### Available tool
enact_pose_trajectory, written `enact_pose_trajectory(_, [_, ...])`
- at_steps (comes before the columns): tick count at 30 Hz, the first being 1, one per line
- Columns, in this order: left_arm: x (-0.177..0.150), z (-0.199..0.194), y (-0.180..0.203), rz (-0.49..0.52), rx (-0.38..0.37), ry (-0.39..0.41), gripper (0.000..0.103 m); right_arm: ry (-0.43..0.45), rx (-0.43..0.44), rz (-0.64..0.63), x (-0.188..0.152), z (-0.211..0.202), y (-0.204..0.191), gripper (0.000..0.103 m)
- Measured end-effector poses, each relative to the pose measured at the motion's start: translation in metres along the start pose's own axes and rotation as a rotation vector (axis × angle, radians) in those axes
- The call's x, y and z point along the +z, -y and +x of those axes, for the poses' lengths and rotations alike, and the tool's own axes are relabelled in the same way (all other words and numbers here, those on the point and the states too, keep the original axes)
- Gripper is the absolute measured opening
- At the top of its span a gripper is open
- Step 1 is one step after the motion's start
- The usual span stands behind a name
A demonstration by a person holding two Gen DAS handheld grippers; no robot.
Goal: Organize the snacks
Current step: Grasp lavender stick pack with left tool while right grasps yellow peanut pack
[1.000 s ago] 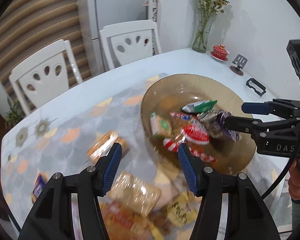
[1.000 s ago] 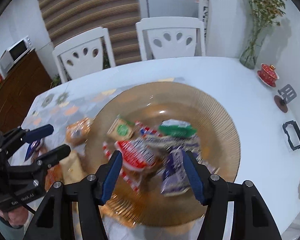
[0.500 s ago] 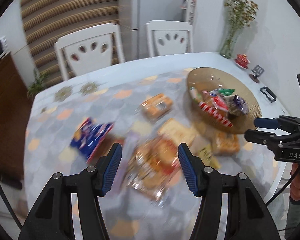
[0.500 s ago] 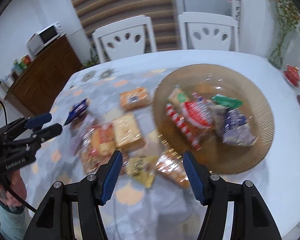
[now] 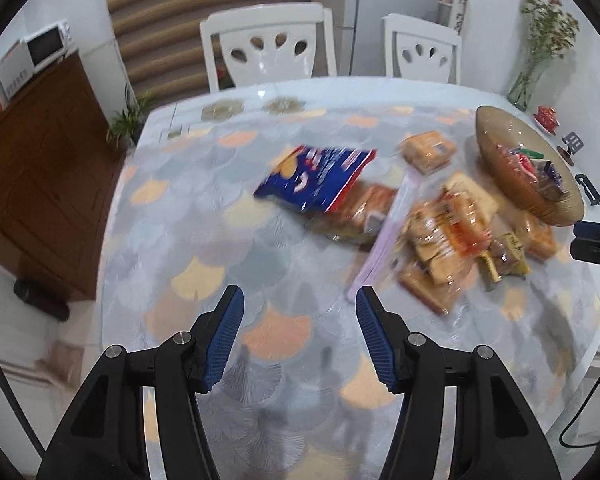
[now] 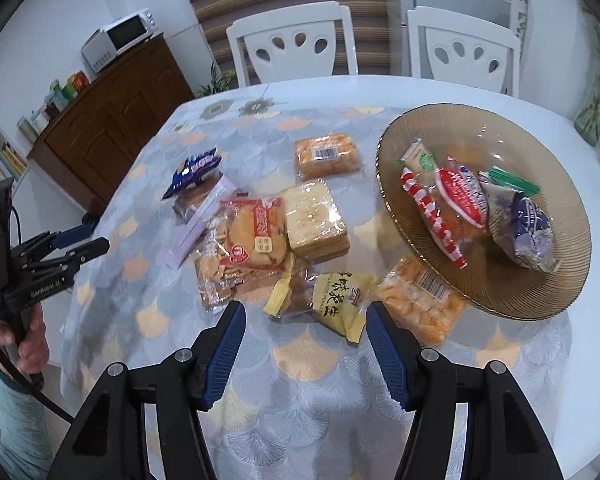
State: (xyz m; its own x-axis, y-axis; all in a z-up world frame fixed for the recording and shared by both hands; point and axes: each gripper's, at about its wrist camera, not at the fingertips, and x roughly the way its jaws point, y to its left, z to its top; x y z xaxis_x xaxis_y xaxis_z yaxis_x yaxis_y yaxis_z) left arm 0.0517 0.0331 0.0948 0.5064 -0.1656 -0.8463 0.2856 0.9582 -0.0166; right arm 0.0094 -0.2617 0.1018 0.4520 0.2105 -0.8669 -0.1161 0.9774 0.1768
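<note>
A brown glass plate (image 6: pixel 556 292) at the right holds several snack packets, among them a red and white one (image 6: pixel 462 196) and a purple one (image 6: pixel 534 232). Loose snacks lie on the patterned tablecloth: a blue bag (image 5: pixel 316 178), a red-labelled cracker pack (image 6: pixel 256 236), a pale bread pack (image 6: pixel 314 220), an orange cake pack (image 6: pixel 326 156), a yellow peanut bag (image 6: pixel 340 304) and an orange pack (image 6: pixel 424 300) under the plate rim. My left gripper (image 5: pixel 298 316) is open and empty, held above the table near the left edge. My right gripper (image 6: pixel 304 324) is open and empty, just short of the yellow bag.
Two white chairs (image 6: pixel 296 48) stand behind the table. A brown cabinet (image 6: pixel 112 120) with a microwave (image 6: pixel 120 38) is at the left. A vase (image 5: pixel 534 76), a red lidded cup (image 5: pixel 546 116) and small black holders (image 5: pixel 586 188) sit at the far right.
Both grippers have pulled back from over the plate, toward the front and left. The view now takes in the loose snacks. Both stayed open and empty.
</note>
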Motion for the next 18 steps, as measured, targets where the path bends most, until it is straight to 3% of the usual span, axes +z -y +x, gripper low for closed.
enact_pose_trajectory(5, [-0.005,0.026,0.000,0.028,0.039,-0.045,0.056,-0.077,-0.056,-0.188,-0.005,0.020,-0.018,0.061])
enact_pose_trajectory(10, [-0.003,0.047,0.012,0.071,0.005,-0.070,0.056,-0.142,-0.059,-0.410,-0.011,0.040,-0.033,0.061])
enact_pose_trajectory(18, [0.016,0.081,0.034,0.119,-0.109,-0.115,0.056,-0.230,-0.094,-0.559,0.003,0.085,-0.034,0.061])
